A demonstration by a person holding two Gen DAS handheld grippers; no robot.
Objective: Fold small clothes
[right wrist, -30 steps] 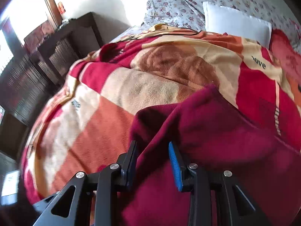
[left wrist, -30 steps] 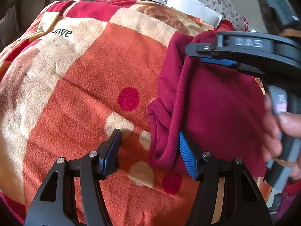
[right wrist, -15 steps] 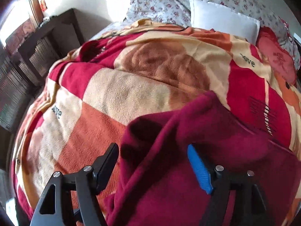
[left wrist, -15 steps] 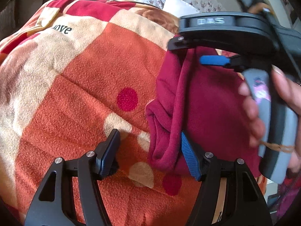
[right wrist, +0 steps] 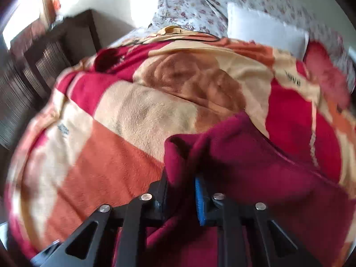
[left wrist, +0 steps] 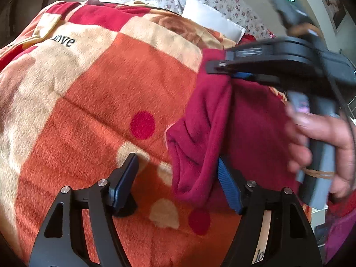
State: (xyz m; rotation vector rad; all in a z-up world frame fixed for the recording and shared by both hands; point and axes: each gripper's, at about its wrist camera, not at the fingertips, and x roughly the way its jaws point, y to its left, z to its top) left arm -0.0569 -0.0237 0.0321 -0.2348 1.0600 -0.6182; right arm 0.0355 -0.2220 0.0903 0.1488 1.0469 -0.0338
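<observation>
A dark red fleece garment (left wrist: 249, 120) lies partly folded on the patterned blanket (left wrist: 111, 89). My left gripper (left wrist: 178, 180) is open; the garment's folded left edge hangs between its fingers, against the right blue pad. My right gripper (right wrist: 181, 191) is shut on the garment's far edge (right wrist: 184, 155). It also shows in the left wrist view (left wrist: 235, 71), gripping the cloth's top edge, with a hand on its handle.
The blanket (right wrist: 138, 115) covers a bed. A white pillow (right wrist: 264, 33) and floral pillows (right wrist: 195, 6) lie at the head. Dark wooden furniture (right wrist: 44, 53) stands left of the bed.
My right gripper opened half a second ago and has now closed again on the garment's edge. The left gripper has stayed open and nearly still.
</observation>
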